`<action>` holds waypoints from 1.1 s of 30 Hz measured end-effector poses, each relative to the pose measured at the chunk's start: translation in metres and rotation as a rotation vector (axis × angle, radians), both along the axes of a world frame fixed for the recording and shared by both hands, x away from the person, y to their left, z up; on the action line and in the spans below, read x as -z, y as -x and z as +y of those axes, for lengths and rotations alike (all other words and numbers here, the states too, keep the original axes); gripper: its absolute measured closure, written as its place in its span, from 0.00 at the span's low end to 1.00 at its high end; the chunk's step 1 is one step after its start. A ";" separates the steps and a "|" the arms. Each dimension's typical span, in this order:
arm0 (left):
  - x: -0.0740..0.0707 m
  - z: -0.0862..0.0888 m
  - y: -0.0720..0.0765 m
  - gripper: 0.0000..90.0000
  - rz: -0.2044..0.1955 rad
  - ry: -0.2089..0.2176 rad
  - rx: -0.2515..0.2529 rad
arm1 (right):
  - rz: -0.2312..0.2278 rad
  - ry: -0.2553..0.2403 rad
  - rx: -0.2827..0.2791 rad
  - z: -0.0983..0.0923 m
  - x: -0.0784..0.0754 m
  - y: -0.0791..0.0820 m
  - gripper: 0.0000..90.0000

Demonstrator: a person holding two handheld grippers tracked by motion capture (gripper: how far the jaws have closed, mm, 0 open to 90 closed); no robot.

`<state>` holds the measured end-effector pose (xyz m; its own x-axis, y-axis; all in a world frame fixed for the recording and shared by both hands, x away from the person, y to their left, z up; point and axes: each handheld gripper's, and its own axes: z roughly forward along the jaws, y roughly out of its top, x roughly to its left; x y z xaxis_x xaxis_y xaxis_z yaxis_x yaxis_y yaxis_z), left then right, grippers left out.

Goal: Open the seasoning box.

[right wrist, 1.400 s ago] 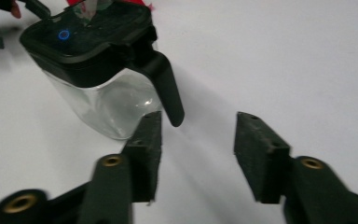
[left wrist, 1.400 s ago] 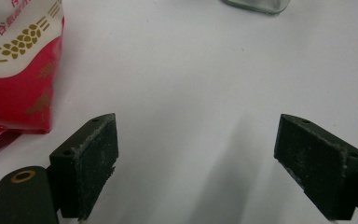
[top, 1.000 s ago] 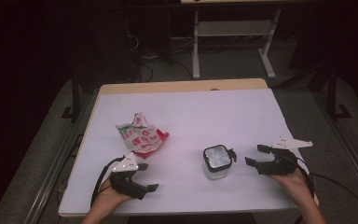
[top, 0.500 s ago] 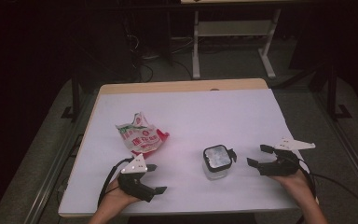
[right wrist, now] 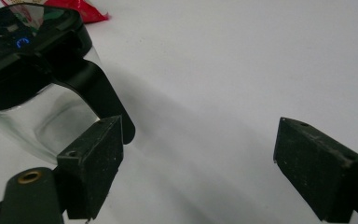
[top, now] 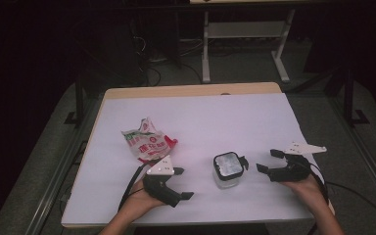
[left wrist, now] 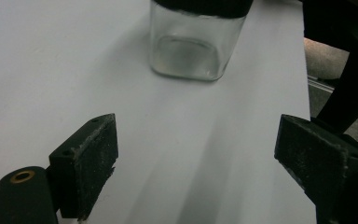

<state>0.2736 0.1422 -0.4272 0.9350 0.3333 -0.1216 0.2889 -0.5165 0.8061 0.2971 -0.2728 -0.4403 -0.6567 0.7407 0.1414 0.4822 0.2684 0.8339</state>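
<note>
A square glass jar (top: 229, 169) with a black lid and a side clasp stands on the white table (top: 200, 112), toward the front right. My left gripper (top: 183, 183) lies to the jar's left and points at it, open, with nothing between its pads. In the left gripper view the jar (left wrist: 196, 42) is ahead of the open left gripper (left wrist: 196, 158). My right gripper (top: 267, 160) rests just right of the jar. It is open, its jaws have just been opening a little, and nothing is between them. In the right gripper view the jar (right wrist: 32, 70) sits left of the right gripper (right wrist: 198, 163).
A crumpled red, green and white snack bag (top: 148, 144) lies left of centre, just behind my left hand; its red corner (right wrist: 81, 9) peeks past the jar. A white stand (top: 245, 29) and cables sit on the dark floor beyond the table's far edge.
My left gripper has slid right across the table's front, from near the left edge toward the jar. The right gripper has stayed in place beside the jar.
</note>
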 end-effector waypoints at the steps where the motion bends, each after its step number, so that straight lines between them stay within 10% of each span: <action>1: 0.000 -0.003 0.000 0.14 -0.001 -0.006 0.008 | 0.000 -0.002 0.000 0.001 0.000 0.000 0.17; 33: -0.014 -0.066 -0.037 0.14 -0.041 -0.023 0.122 | -0.013 -0.017 0.031 -0.004 0.003 0.002 0.17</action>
<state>0.3106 0.0763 -0.4129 0.9729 0.2186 -0.0759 0.1894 -0.5642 0.8036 0.2950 -0.2768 -0.4436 -0.6353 0.7584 0.1456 0.4790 0.2391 0.8446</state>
